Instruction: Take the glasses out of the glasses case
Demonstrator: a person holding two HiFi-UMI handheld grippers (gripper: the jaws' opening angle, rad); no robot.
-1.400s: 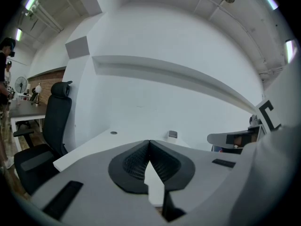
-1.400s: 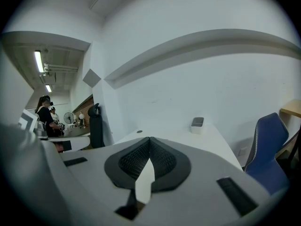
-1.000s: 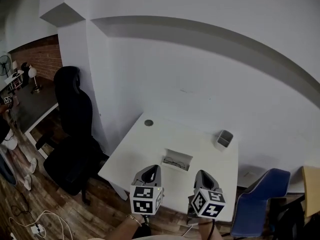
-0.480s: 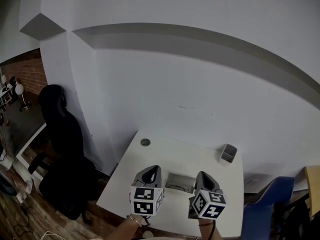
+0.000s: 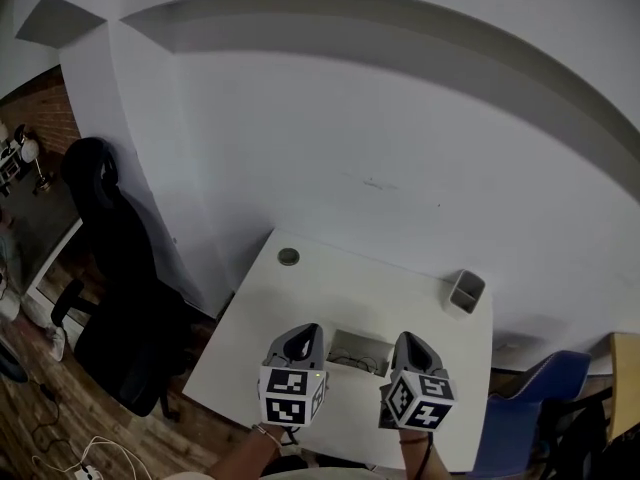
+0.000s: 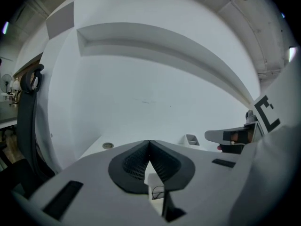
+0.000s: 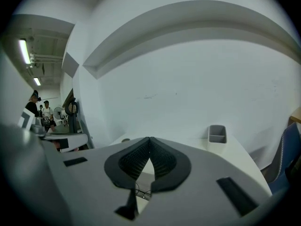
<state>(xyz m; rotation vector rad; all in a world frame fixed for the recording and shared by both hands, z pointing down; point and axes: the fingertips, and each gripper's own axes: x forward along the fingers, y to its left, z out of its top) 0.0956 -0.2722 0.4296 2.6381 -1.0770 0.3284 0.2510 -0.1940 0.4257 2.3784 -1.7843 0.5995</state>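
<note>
Closing in is pretty much all that's changed over the last second: the case (image 5: 357,349) used to sit out ahead of both grippers, and now it's down between them on the table (image 5: 340,288), with the left gripper (image 5: 300,338) just to one side and the right gripper (image 5: 411,346) just to the other. Neither looks like it's touching the case yet.

The case is open, lid out of the way, and the glasses (image 6: 158,191) are lying inside it. You can catch a lens peeking through the gap under the left jaws.

Both grippers have their jaws pinched together at the tips with nothing in them, going by each gripper's own view. So nothing's been grabbed. My guess is this is just the line-up before the reach, and at least one gripper will need to spread its jaws before going for the frame. The grey cup (image 5: 466,291) at the far corner is well out of the way.
</note>
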